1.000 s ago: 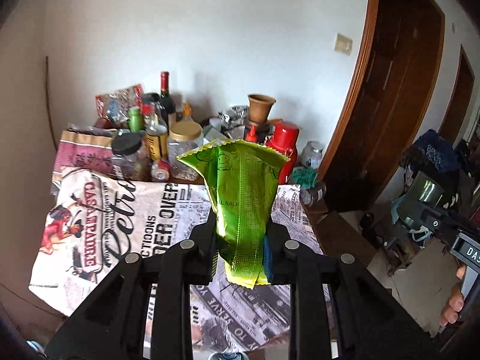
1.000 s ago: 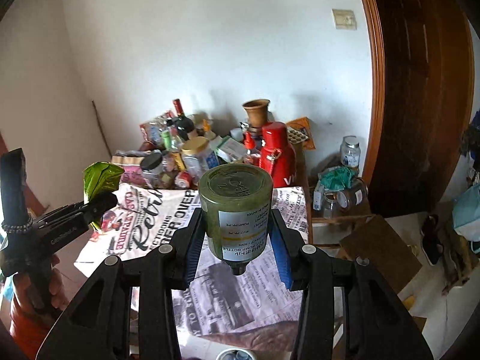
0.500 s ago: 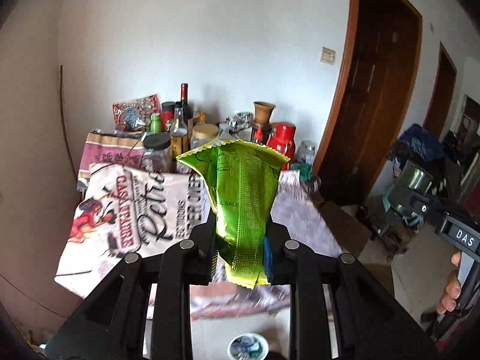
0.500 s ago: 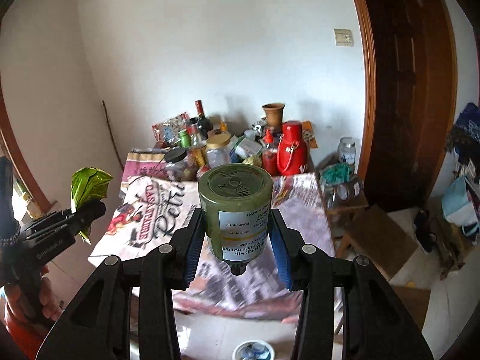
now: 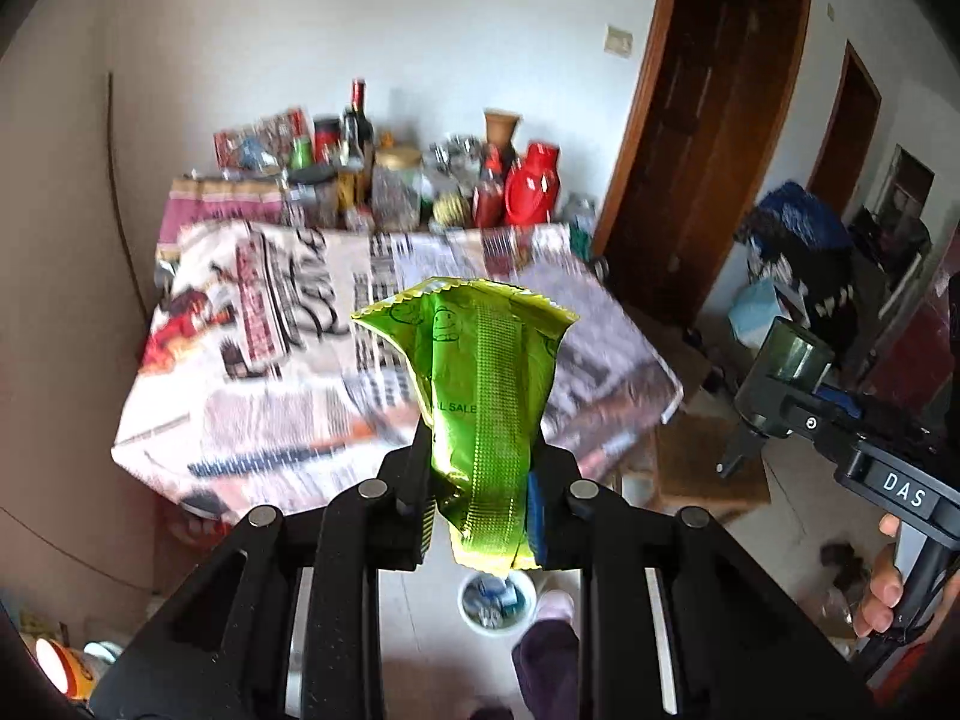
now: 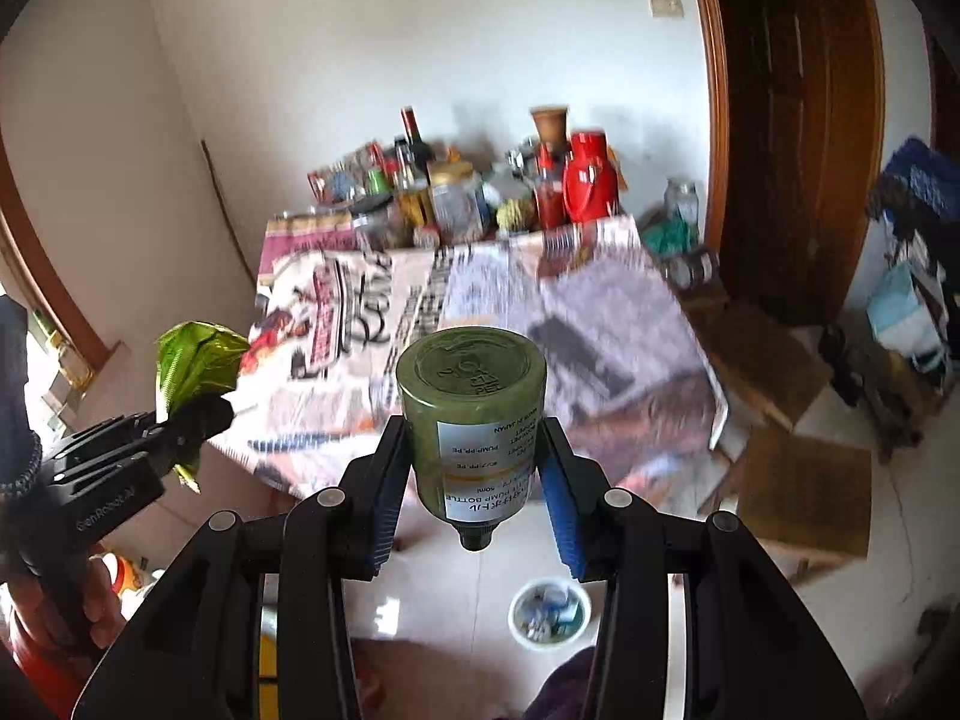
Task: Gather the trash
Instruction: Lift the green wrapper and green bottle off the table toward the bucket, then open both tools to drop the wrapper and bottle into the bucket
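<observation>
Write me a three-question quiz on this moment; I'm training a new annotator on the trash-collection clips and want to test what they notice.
1. True or false: the left tool is shut on a green snack wrapper.
2. What does the right tool hold?
A. a red flask
B. a dark green pump bottle
C. a glass jar
3. Fill in: on the floor below both tools stands a small white ____ with scraps in it.

Key
1. True; the wrapper is pinched between its pads.
2. B; the pump bottle sits base-forward, nozzle end toward the camera.
3. Bin, seen in both wrist views.
</observation>
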{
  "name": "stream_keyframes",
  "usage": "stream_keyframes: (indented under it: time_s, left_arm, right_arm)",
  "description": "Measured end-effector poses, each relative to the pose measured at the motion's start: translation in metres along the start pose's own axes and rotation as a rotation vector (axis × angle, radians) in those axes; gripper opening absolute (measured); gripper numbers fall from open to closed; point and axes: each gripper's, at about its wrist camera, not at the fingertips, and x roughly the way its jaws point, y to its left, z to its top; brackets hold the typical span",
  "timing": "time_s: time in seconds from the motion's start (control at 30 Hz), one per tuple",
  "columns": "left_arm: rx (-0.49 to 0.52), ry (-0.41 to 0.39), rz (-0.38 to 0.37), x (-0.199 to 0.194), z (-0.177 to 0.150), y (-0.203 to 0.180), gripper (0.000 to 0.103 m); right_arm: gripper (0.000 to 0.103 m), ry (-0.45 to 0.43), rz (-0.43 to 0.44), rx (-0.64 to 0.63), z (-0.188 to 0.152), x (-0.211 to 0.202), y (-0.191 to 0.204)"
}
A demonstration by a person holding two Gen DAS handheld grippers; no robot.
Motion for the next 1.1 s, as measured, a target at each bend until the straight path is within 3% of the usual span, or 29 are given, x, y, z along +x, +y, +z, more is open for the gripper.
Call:
stream_keyframes:
  time_s: [0.33, 0.6, 1.1]
  left_arm:
    - [-0.045, 0.181, -0.031, 0.049, -0.051, -0.014, 0.023]
    - [-0.057, 0.302, -0.021, 0.124, -0.091, -0.032, 0.023]
    - [-0.197, 0.567, 0.06, 0.31, -0.265, -0.01, 0.023]
  right_arm:
    - [0.039, 0.179, -0.02, 0.04, -0.052, 0.032, -0.028]
    - [0.039, 0.295, -0.007, 0.038, -0.09, 0.085, -0.067]
    - [0.039, 0.539, -0.015, -0.022, -0.226, 0.255, -0.136]
